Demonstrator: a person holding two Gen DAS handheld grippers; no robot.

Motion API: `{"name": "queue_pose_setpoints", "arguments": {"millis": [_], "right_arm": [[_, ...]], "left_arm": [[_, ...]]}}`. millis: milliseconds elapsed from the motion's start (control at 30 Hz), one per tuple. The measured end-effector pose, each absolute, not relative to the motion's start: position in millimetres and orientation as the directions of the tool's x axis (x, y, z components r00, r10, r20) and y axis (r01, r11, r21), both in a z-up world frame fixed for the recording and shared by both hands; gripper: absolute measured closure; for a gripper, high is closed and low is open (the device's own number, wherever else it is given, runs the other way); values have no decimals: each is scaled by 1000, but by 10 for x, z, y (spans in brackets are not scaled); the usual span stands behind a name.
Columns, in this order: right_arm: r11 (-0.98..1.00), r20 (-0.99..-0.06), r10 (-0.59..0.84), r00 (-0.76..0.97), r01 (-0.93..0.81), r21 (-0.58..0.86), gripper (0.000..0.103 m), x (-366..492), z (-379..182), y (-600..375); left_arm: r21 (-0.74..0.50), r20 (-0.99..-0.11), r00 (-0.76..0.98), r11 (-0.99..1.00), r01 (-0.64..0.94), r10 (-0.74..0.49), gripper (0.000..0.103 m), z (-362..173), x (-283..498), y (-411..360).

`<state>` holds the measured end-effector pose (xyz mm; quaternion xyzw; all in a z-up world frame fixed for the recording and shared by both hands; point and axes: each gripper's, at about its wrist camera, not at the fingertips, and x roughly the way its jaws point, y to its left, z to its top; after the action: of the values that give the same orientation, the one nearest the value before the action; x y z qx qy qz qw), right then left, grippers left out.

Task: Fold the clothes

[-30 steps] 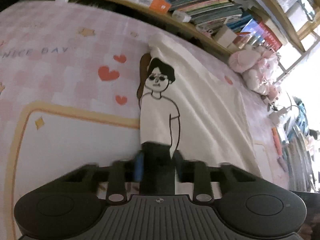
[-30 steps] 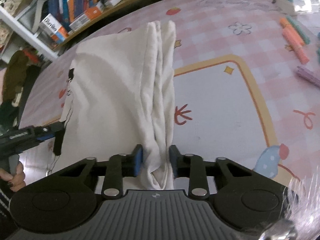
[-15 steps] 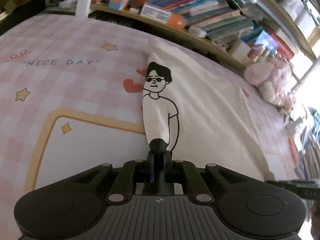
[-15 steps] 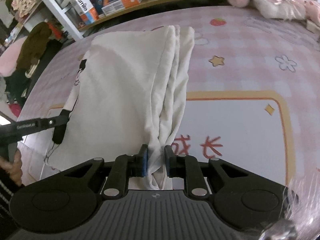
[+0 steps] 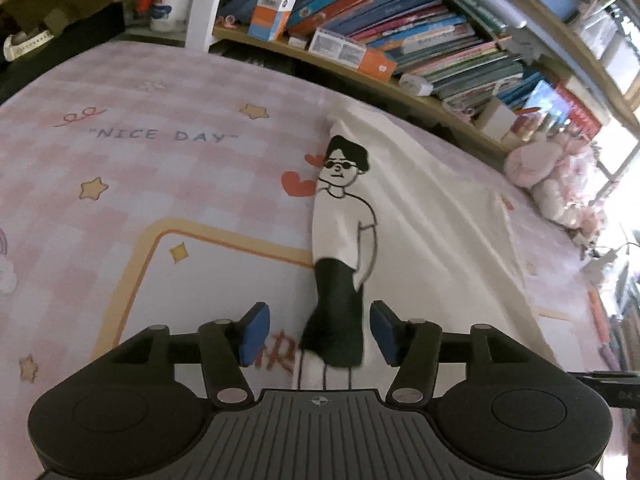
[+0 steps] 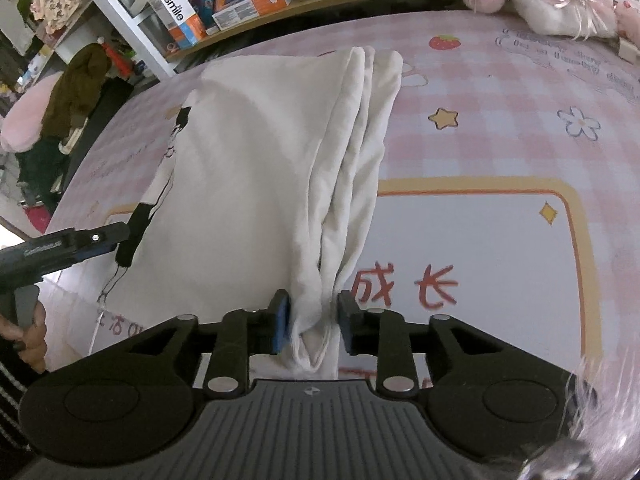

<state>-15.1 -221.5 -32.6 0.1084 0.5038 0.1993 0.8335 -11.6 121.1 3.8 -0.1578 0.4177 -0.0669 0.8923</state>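
Opening left gripper [image 5: 316, 334] clear of shirt [image 5: 420, 216], right gripper [image 6: 312, 326] loosening off bunched edge

My T-shirt [image 6: 256, 184] is soft matt cream cloth, creased along its bunched edge. My grippers' bodies are matt black ribbed plastic; the bedspread [image 5: 120, 184] is smooth printed cloth.
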Motion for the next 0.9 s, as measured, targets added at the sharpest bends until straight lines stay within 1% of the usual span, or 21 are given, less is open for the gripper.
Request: {"name": "queue_pose_setpoints", "arguments": {"millis": [67, 167, 233, 333, 400, 433, 467, 533, 567, 633, 700, 767, 900], "right_arm": [[892, -797, 451, 401, -218, 395, 72, -198, -324, -2246], [885, -798, 465, 384, -197, 421, 72, -239, -327, -2284], [885, -801, 466, 377, -185, 428, 71, -248, -332, -2284], [890, -808, 456, 373, -181, 419, 71, -259, -340, -2246], [896, -812, 445, 378, -175, 409, 82, -261, -348, -2236], [897, -812, 442, 382, -169, 409, 83, -262, -352, -2241], [897, -810, 441, 386, -161, 411, 85, -263, -355, -2250], [898, -808, 439, 393, -149, 415, 86, -276, -366, -2264], [898, -807, 437, 396, -148, 414, 87, -278, -370, -2266], [901, -809, 432, 400, -148, 408, 87, -284, -368, -2257], [903, -810, 427, 403, -145, 404, 87, -291, -368, -2246], [905, -811, 423, 405, -141, 401, 87, -298, -368, -2238], [907, -812, 418, 409, -131, 401, 87, -305, -366, -2231]], "left_arm": [[-335, -729, 632, 942, 6, -263, 47, 33, -170, 1218], [-316, -748, 617, 949, -10, -243, 47, -11, -192, 1207], [-319, -748, 618, 948, -12, -244, 44, -20, -193, 1196], [-321, -745, 619, 947, -8, -248, 44, -31, -203, 1182], [-327, -745, 619, 945, -15, -248, 48, -33, -207, 1180], [-337, -747, 614, 941, -20, -254, 52, -29, -207, 1180], [-357, -749, 603, 934, -20, -274, 74, -25, -205, 1182], [-359, -747, 604, 933, -12, -280, 96, 24, -225, 1158], [-345, -737, 618, 939, 6, -275, 99, 69, -253, 1132], [-302, -710, 652, 951, 60, -266, 99, 167, -317, 1063], [-282, -725, 639, 957, 64, -256, 99, 131, -295, 1069], [-287, -757, 605, 957, 33, -247, 99, 17, -237, 1130], [-301, -754, 601, 953, 41, -264, 97, -33, -225, 1182]]}}
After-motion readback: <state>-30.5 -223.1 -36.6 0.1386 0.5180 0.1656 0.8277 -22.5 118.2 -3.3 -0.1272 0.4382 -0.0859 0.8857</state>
